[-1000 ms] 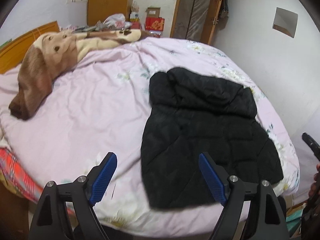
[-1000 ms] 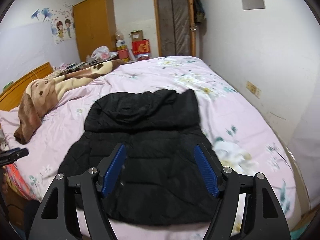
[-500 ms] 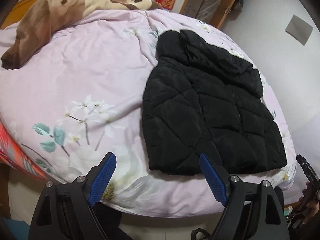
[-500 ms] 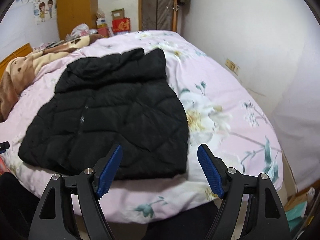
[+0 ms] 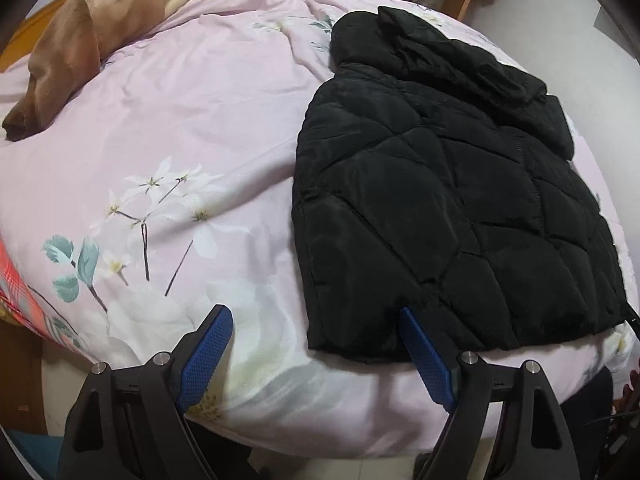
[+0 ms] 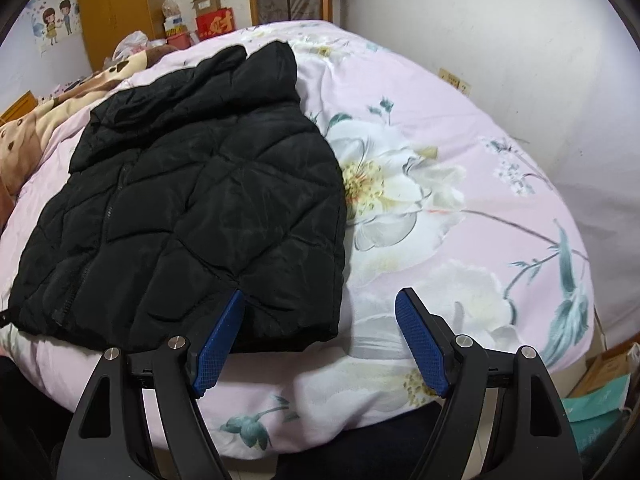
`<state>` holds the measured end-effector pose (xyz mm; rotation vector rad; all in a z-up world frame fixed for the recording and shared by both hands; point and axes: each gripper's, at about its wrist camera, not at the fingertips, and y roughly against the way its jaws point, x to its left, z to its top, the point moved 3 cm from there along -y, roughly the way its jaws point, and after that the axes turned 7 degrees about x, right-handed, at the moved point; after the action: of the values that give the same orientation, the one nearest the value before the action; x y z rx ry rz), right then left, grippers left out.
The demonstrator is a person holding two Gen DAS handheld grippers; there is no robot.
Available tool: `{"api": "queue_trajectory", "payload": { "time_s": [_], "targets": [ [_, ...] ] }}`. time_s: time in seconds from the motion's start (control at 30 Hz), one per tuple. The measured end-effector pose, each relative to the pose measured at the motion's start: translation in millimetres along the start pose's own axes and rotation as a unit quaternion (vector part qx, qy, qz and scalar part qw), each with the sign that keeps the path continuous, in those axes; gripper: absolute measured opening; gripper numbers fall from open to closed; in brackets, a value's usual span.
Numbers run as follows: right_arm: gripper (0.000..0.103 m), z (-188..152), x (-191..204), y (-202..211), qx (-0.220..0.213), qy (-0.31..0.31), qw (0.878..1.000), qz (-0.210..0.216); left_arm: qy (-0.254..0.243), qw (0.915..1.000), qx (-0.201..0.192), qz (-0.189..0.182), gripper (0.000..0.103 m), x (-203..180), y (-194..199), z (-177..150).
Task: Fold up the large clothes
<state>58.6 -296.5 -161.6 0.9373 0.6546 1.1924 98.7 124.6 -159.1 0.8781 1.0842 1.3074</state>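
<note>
A black quilted hooded jacket (image 5: 440,200) lies flat on the pink floral bed cover (image 5: 180,140), hood at the far end, hem toward me. It also shows in the right wrist view (image 6: 192,208). My left gripper (image 5: 316,316) is open and empty, hovering just short of the hem's left corner, its right finger over the hem. My right gripper (image 6: 320,300) is open and empty at the hem's right corner, its left finger over the jacket edge.
A brown and cream dog-print blanket (image 5: 80,32) lies at the far left of the bed. A white wall (image 6: 500,40) runs along the bed's right side. A wooden wardrobe (image 6: 116,12) and boxes (image 6: 212,20) stand behind. A box sits on the floor at right (image 6: 600,384).
Both grippers have moved forward and down toward the jacket's near hem, the left to its left corner and the right to its right corner. Both stay open.
</note>
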Motion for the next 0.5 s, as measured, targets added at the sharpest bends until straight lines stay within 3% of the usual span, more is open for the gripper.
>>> {"api": "queue_trajectory", "payload": {
  "time_s": [0.13, 0.5],
  "targets": [
    [0.078, -1, -2, -12, 0.014, -0.006, 1.0, 0.011, -0.015, 0.9996, 0.006, 0.022, 0.085, -6, -8, 1],
    [0.078, 0, 3, -26, 0.033, -0.003, 0.999, 0.013, 0.016, 0.9989, 0.029, 0.032, 0.086, -5, -27, 1]
  ]
}}
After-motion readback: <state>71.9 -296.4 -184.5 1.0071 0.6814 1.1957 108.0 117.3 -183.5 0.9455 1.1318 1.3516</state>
